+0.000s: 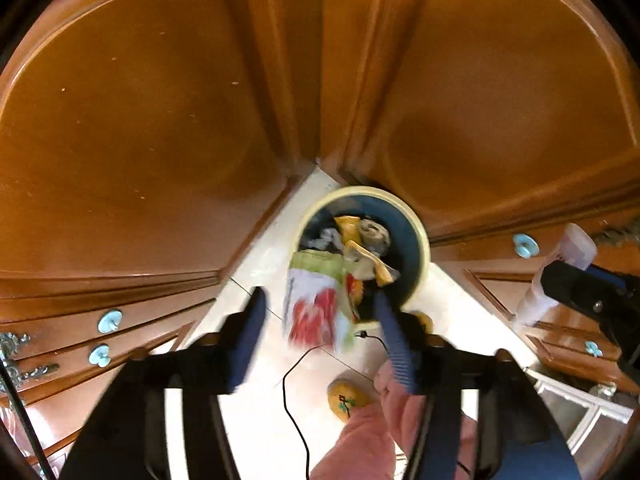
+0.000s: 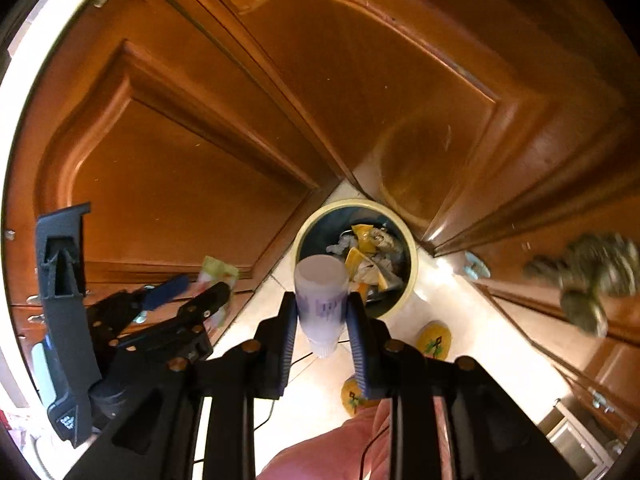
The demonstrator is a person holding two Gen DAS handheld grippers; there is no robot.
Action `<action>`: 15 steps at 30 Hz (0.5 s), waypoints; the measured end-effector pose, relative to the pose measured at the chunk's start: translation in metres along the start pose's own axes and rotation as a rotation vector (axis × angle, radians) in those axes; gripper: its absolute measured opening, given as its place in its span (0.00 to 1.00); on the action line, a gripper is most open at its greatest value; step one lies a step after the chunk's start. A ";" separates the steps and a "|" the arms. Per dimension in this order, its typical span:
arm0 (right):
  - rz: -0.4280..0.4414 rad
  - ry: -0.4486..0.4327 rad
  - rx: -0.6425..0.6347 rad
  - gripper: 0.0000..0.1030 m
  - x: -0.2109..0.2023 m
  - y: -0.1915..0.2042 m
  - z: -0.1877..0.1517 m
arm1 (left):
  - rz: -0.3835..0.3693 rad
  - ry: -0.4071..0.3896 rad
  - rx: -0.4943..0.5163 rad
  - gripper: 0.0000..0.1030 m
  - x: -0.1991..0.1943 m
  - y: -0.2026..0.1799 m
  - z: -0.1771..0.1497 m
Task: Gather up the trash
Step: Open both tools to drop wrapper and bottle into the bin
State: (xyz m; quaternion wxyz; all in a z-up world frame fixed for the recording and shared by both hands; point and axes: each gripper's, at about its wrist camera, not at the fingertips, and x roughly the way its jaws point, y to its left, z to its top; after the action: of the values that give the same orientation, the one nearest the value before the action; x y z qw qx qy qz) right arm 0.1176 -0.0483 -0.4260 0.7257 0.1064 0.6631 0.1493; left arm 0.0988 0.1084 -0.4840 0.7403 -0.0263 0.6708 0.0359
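Below, the round cream-rimmed bin [image 1: 362, 256] holds crumpled scraps. The left gripper [image 1: 320, 332] stands wide, a glossy printed wrapper [image 1: 316, 304] loose between its ribbed blue fingers [image 1: 394, 344]. The right gripper [image 2: 322, 320] clamps a smooth white plastic bottle [image 2: 322, 300] above the bin.
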 end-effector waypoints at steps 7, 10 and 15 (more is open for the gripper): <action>-0.064 0.018 -0.047 0.24 0.019 0.007 0.023 | 0.023 -0.003 -0.066 0.61 0.004 0.033 -0.003; -0.071 0.032 -0.058 0.24 0.022 0.013 0.029 | 0.037 0.002 -0.069 0.61 0.005 0.040 -0.009; -0.046 0.041 -0.056 0.24 0.019 0.019 0.035 | 0.060 0.002 -0.059 0.62 0.000 0.051 -0.018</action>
State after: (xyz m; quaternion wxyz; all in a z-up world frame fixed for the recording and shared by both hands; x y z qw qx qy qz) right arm 0.1525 -0.0228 -0.4334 0.7181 0.0679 0.6755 0.1533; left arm 0.0762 0.1580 -0.4857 0.7372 -0.0282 0.6706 0.0779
